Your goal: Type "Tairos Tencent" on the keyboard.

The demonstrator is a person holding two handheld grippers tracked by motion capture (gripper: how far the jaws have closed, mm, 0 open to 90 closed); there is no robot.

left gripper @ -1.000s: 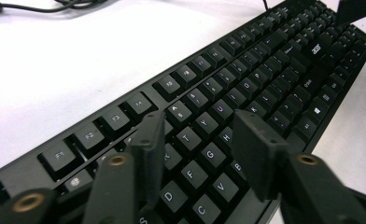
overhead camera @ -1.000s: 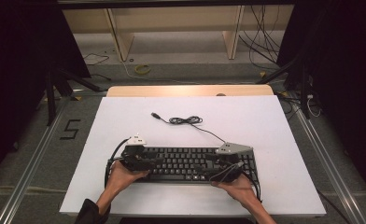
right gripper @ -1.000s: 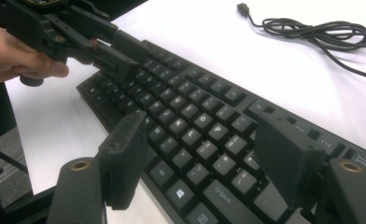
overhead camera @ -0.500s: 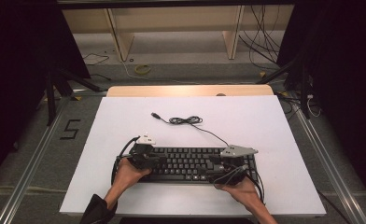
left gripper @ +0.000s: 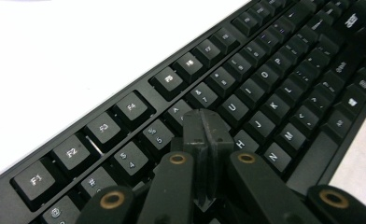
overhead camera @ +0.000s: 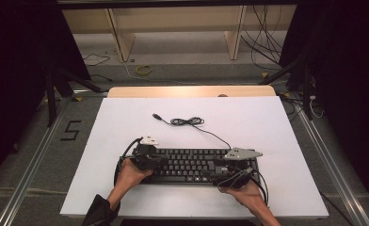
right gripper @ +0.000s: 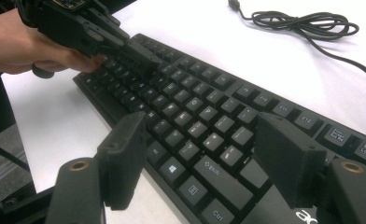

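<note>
Jaws of left gripper (left gripper: 204, 135) pressed together, nothing between them, having just closed; the joined tip sits over the keyboard (overhead camera: 192, 165) letter rows, around the 6/Y/H keys in the left gripper view, touching or just above the keycaps, cannot tell which. Jaws of right gripper (right gripper: 209, 163) spread wide, empty, hanging over the near right part of the board by the Ctrl and Windows keys, pads apart from the keys.

Keyboard lies flat on the white counter (overhead camera: 276, 122), near the person's edge, long axis running left to right across it. Its cable (overhead camera: 192, 122) trails away toward the far side, loosely coiled, plug end free on the counter.

Left hand (overhead camera: 128, 174) holds its gripper at the board's left end, pointing inward and down along the key rows. Right hand (overhead camera: 248, 195) is at the right end, gripper angled inward toward the left one. Each gripper covers its own half; left is the one set to press a key, keys lying straight under its tip
</note>
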